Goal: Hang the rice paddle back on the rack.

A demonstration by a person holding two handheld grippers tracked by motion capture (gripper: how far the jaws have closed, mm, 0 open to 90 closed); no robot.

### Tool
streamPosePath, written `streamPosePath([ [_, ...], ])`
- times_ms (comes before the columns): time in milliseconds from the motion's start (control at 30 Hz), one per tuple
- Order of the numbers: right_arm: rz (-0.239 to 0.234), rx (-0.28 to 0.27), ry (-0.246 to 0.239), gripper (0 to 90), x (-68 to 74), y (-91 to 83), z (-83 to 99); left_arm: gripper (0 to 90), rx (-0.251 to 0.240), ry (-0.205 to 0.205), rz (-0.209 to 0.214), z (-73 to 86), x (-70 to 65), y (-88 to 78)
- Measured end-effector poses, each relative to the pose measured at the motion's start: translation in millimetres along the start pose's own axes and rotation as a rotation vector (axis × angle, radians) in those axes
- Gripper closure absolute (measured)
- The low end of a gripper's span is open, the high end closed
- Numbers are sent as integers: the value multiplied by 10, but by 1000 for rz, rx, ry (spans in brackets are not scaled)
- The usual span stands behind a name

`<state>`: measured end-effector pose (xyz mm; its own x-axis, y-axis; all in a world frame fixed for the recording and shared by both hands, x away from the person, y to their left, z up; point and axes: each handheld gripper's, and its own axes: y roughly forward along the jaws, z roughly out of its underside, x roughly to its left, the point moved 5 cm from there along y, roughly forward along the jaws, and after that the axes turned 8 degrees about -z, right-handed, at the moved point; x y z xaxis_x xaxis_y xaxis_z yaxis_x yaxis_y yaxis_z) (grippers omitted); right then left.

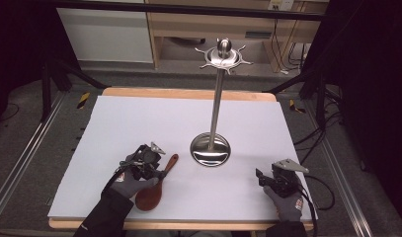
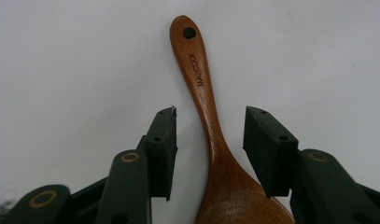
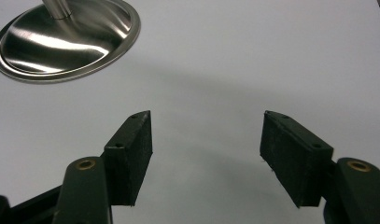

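Left gripper (image 2: 210,133) straddles the spoon (image 2: 211,135) neck, jaws apparently not yet touching; right gripper (image 3: 206,140) gapes over bare table (image 3: 234,70).

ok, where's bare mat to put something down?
Free: the whole far-left stretch of the white mat behind the left gripper, and the strip between the stand's base and the right gripper. Crowded: near-left, around the wooden spoon.

Spoon (image 2: 211,126) between left claw (image 2: 210,140) jaws: reddish-brown wood, dark lettering. Claw black, brass rivets. Stand (image 1: 211,148) ahead of right claw (image 3: 206,144): polished silver. Table (image 1: 139,123) white.
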<state>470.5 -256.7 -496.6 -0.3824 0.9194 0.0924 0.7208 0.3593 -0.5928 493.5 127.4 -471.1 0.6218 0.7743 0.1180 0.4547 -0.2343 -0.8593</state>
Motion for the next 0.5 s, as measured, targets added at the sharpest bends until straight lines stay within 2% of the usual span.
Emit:
streamPosePath([
  [367, -5, 1, 7, 350, 16, 6, 1, 624, 49, -15, 14, 35, -41, 125],
  [500, -4, 4, 2, 355, 14, 8, -1, 664, 70, -16, 4, 53, -46, 169],
])
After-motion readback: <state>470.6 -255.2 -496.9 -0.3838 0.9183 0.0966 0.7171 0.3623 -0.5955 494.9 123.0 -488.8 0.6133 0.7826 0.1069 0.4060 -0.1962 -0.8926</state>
